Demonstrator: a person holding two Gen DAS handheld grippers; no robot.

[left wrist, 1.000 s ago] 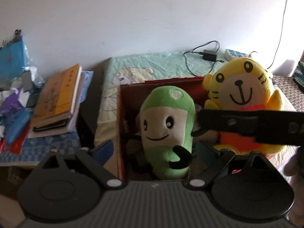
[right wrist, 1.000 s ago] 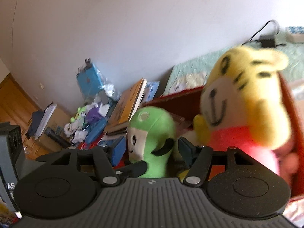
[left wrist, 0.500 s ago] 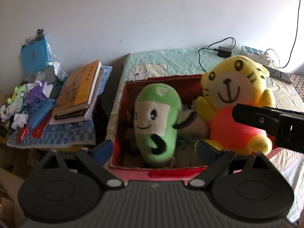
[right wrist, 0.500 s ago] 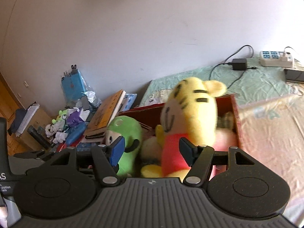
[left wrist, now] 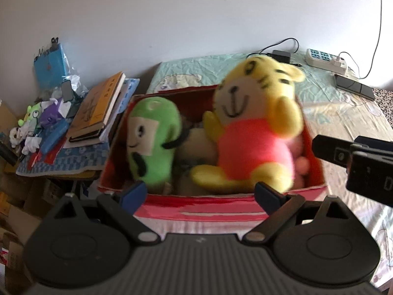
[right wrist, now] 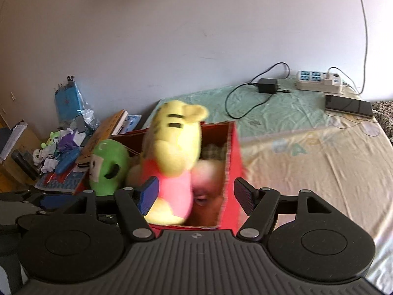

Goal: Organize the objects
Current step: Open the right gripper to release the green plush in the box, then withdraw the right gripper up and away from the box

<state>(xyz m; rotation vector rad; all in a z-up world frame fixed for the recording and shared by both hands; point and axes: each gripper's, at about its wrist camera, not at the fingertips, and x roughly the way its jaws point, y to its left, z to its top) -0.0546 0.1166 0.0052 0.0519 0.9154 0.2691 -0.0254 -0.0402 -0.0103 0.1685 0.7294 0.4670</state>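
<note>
A red cardboard box (left wrist: 201, 209) stands on the bed with a green plush (left wrist: 152, 132) at its left and a yellow tiger plush (left wrist: 255, 132) in a pink shirt at its right, blurred and leaning. My left gripper (left wrist: 201, 195) is open just in front of the box with nothing between its pads. In the right wrist view the tiger plush (right wrist: 174, 147) leans over the green plush (right wrist: 108, 167) inside the box (right wrist: 233, 152). My right gripper (right wrist: 195, 195) is short of the box, its jaws opening, and the pads press on nothing.
A stack of books (left wrist: 98, 108) and small toys (left wrist: 36, 123) lie on a low table left of the box. A charger (right wrist: 267, 84), power strip (right wrist: 316, 81) and phone (right wrist: 348, 105) lie at the back of the bed. The right gripper's body (left wrist: 356, 162) juts in beside the box.
Both grippers have pulled back from the box, so the plushes look smaller and farther. The tiger plush has tipped toward the green one. The right jaws have spread wider.
</note>
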